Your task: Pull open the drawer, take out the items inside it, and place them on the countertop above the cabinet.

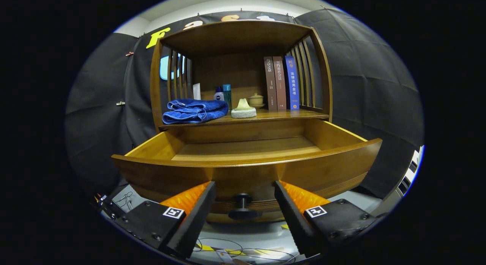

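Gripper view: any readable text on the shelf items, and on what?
"乌合之众": spine of left brown book.
"民事 法律适用全书": spine of blue book.
Too blurred: middle brown book.
Too small: bottles.
The gripper is open, fingers flanking the drawer knob.

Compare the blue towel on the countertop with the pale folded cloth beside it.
The blue towel is deep blue; the pale cloth is whitish-green. The blue towel is the larger, lying wide and loosely folded near the countertop's front edge; the pale cloth is a compact pad with a peak rising from its middle. Both rest on the countertop above the open drawer, beyond the open gripper, whose fingers flank the drawer knob without touching it.
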A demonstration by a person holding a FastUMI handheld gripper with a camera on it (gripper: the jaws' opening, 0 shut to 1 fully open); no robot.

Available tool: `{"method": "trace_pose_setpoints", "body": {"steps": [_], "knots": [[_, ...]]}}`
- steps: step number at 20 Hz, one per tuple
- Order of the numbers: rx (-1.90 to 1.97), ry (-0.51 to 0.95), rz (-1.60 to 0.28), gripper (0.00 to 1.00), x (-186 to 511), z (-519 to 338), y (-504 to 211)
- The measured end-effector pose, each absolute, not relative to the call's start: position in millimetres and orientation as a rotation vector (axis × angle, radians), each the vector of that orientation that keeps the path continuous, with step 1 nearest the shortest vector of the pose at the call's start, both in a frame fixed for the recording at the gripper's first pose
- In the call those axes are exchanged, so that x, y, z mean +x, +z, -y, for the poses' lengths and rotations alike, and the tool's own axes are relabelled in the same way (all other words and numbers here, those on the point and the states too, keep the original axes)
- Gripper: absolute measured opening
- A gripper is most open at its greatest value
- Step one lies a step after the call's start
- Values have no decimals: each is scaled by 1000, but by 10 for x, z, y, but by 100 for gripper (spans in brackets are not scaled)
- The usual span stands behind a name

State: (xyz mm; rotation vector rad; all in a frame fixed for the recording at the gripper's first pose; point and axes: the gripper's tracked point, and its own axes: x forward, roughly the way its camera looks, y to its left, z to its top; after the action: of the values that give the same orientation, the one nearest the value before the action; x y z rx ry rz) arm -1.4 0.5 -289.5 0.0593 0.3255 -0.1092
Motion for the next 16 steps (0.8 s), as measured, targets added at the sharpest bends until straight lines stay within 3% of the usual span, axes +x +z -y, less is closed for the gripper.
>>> {"method": "trace_pose_setpoints", "body": {"steps": [16], "knots": [[18,-117,-327,100,1460,134,-2964]]}}
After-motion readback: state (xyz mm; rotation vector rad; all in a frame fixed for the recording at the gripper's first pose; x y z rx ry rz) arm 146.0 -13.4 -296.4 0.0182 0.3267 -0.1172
